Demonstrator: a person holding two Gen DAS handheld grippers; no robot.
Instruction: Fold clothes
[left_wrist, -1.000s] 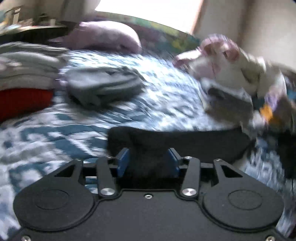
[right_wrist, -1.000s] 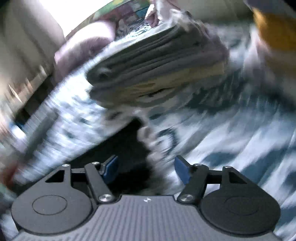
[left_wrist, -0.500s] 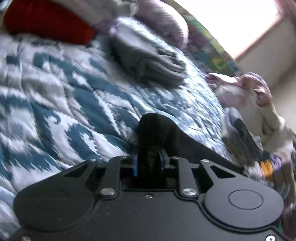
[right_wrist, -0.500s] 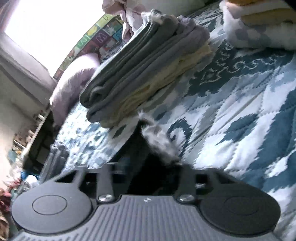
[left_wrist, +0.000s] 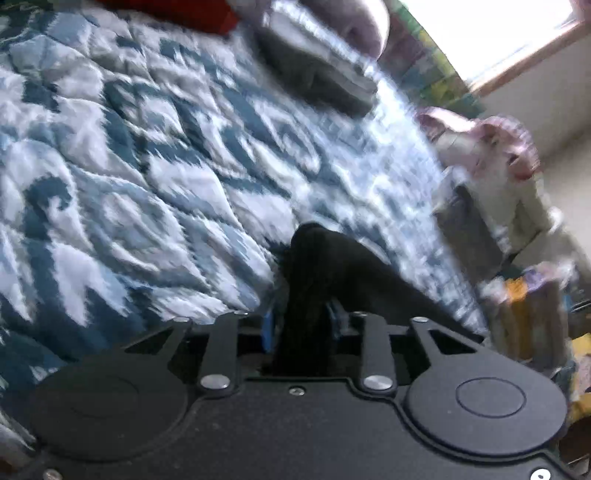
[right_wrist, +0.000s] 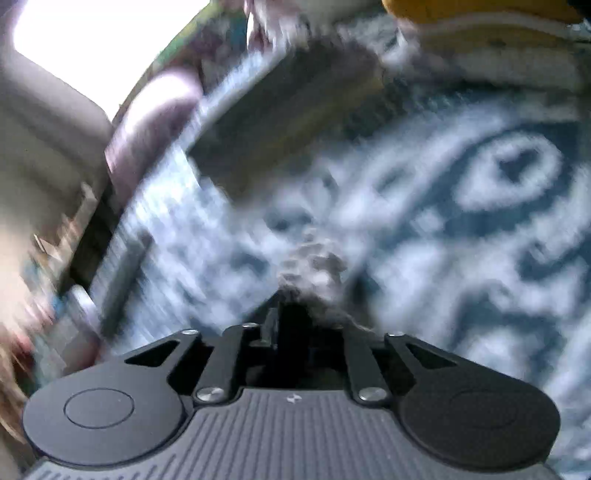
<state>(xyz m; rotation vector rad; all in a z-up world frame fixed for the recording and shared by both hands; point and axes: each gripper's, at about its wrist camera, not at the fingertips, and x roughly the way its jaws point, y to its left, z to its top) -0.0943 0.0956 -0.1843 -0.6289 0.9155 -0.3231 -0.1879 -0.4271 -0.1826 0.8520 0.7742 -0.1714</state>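
Observation:
A black garment (left_wrist: 332, 266) lies on the blue and white patterned quilt (left_wrist: 147, 177). My left gripper (left_wrist: 301, 325) is shut on its edge, and the cloth runs off to the right. In the right wrist view my right gripper (right_wrist: 308, 317) is shut on the same black garment (right_wrist: 295, 314), with a grey fuzzy part (right_wrist: 314, 262) sticking out past the fingers. Both views are blurred by motion.
A folded grey pile (left_wrist: 317, 77) and a red item (left_wrist: 166, 11) lie at the far left of the bed. A stack of grey and yellow folded clothes (right_wrist: 280, 114) lies ahead of the right gripper. Unfolded clothes (left_wrist: 491, 177) are heaped at the right.
Both grippers closed on the black garment, the right one from open a second ago. Both have lifted and swung since, and the views now blur.

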